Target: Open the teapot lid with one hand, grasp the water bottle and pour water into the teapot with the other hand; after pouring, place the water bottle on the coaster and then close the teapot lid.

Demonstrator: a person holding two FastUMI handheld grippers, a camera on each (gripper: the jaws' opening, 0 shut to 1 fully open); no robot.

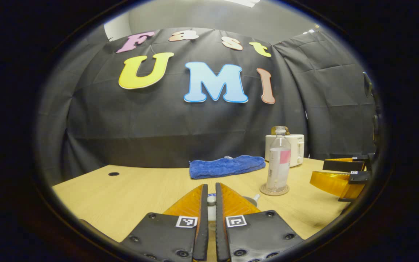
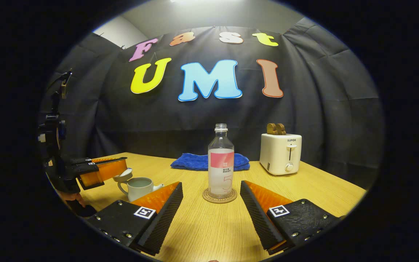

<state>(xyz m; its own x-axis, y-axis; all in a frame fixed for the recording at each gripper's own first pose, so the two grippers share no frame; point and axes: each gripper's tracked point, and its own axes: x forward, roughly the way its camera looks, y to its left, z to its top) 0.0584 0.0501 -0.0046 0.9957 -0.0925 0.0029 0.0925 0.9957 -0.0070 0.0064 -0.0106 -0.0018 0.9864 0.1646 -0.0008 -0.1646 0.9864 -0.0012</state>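
Pinching the knob of the teapot lid [image 1: 211, 199] between the nearly closed fingers of the left gripper [image 1: 211, 186], holding it tilted just above the handle side of the open teapot [image 2: 139, 187] toward the table's [image 2: 202, 233] left edge, likely needing only a short shift over the mouth and a lowering. Spreading the right gripper [image 2: 211, 185] wide and empty, pointing at the upright, uncapped water bottle [image 2: 220, 167] standing on the coaster [image 2: 209, 198] mid-table, clear-walled, pink-labelled, partly filled

Centre: folded blue terry towel [image 2: 210, 162] on pale wooden table [image 2: 322, 189]. Right: cream plastic toaster [image 2: 280, 153] holding brown toast [image 2: 276, 128].
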